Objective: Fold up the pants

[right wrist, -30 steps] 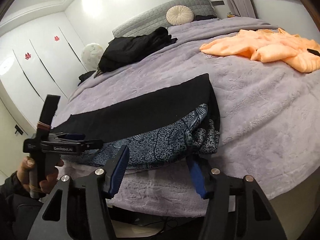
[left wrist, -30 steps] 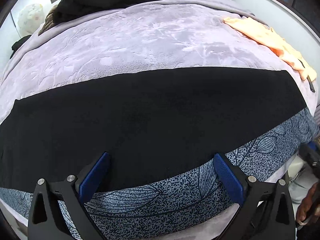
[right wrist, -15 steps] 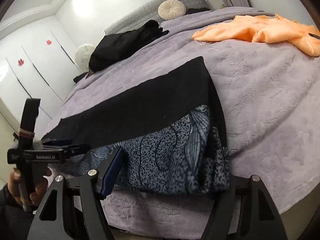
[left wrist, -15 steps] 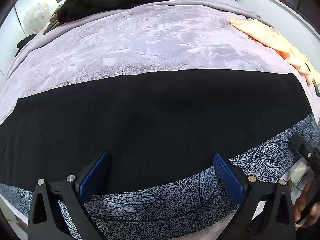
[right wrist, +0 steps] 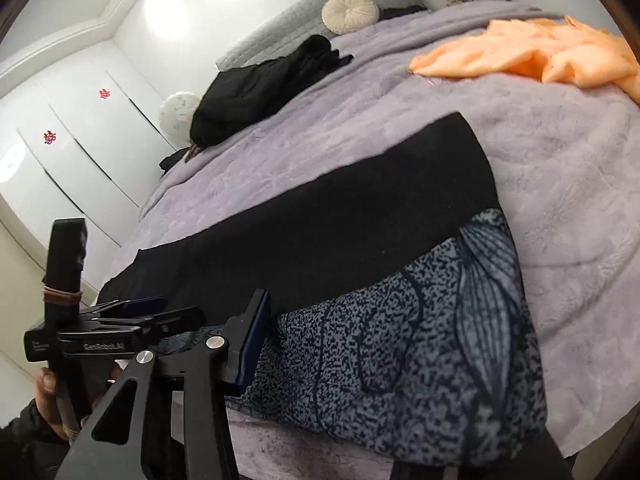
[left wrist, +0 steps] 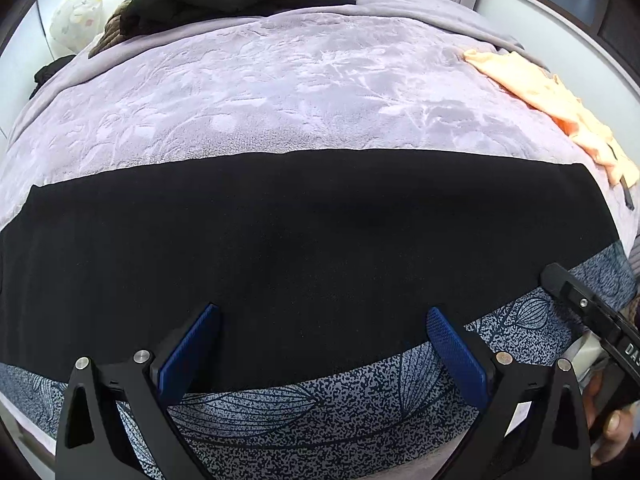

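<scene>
Pants [left wrist: 320, 248]: black, leaf-print band, flat along bed [left wrist: 280, 92] near edge; soft, limp, light. Grip right-end corner (both layers). Left gripper [left wrist: 320, 354] jaws open above; right gripper [right wrist: 360, 364] jaws closing around print end, grip unconfirmed

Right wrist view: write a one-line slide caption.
Right gripper closing around the patterned end of the pants at the edge of the lilac bed.

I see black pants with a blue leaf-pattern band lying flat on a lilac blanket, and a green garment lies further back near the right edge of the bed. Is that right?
Not quite. The garment is orange, not green; the right wrist view shows it clearly. The rest holds: the black pants with the blue leaf-pattern band lie flat on the lilac blanket.
</scene>
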Demonstrator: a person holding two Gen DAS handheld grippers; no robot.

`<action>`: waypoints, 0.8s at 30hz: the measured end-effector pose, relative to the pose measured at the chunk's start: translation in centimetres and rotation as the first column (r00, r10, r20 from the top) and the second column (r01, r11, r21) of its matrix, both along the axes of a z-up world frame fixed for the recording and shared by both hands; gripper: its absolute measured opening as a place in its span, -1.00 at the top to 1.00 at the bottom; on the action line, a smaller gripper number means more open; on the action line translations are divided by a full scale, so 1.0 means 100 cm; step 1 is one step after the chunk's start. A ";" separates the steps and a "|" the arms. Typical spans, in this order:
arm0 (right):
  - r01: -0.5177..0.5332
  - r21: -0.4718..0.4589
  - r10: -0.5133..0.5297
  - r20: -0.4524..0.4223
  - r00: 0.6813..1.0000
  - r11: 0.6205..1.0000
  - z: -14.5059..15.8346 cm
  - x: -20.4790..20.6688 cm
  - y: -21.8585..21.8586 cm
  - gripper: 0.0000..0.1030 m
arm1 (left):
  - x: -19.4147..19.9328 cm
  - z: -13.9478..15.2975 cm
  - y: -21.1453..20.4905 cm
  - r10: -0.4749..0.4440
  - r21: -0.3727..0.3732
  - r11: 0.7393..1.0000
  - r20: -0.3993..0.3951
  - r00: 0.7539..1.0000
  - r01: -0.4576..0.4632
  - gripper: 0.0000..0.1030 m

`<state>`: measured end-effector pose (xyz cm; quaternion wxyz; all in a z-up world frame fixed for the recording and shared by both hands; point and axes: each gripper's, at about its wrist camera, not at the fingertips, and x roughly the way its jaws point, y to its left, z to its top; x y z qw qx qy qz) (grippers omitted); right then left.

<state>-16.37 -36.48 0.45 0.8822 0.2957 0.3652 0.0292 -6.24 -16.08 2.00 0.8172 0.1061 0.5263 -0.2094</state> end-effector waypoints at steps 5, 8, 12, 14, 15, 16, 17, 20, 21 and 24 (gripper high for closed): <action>0.009 -0.059 -0.010 -0.020 1.000 0.998 0.015 0.007 0.006 0.07 | 0.003 -0.010 -0.012 -0.027 0.067 0.997 0.027 0.999 0.026 -1.00; 0.002 -0.092 -0.003 -0.004 1.000 0.996 0.032 0.005 0.014 0.31 | 0.001 -0.012 -0.022 -0.052 0.128 0.991 0.059 0.997 0.044 -1.00; -0.012 -0.163 0.018 0.032 0.999 0.987 0.058 0.005 0.026 0.50 | 0.012 -0.003 -0.010 -0.030 0.040 0.999 0.007 1.000 0.029 -1.00; -0.014 -0.211 0.024 0.046 0.999 0.977 0.072 0.004 0.035 0.54 | 0.018 0.009 0.006 0.011 -0.010 1.000 0.007 1.000 -0.011 -1.00; -0.015 -0.221 0.027 0.054 0.998 0.975 0.078 0.003 0.039 0.57 | 0.021 0.018 0.017 0.038 -0.026 0.999 0.034 0.999 -0.037 -1.00; -0.016 -0.227 0.031 0.065 0.997 0.974 0.085 0.001 0.043 0.58 | 0.024 0.025 0.027 0.058 -0.038 0.998 0.056 0.997 -0.056 -1.00; -0.017 -0.231 0.035 0.074 0.997 0.973 0.091 -0.003 0.046 0.60 | 0.029 0.032 0.040 0.082 -0.055 0.995 0.072 0.994 -0.078 -1.00; -0.027 -0.263 0.056 0.104 0.993 0.965 0.111 -0.004 0.065 0.62 | 0.042 0.040 0.071 0.132 -0.107 0.986 0.053 0.990 -0.126 -1.00; -0.035 -0.274 0.069 0.116 0.991 0.961 0.119 -0.004 0.074 0.62 | 0.045 0.040 0.080 0.150 -0.125 0.982 0.034 0.988 -0.145 -1.00; -0.069 -0.324 0.123 0.151 0.981 0.944 0.141 0.002 0.106 0.62 | 0.052 0.039 0.106 0.188 -0.160 0.970 -0.003 0.982 -0.186 -1.00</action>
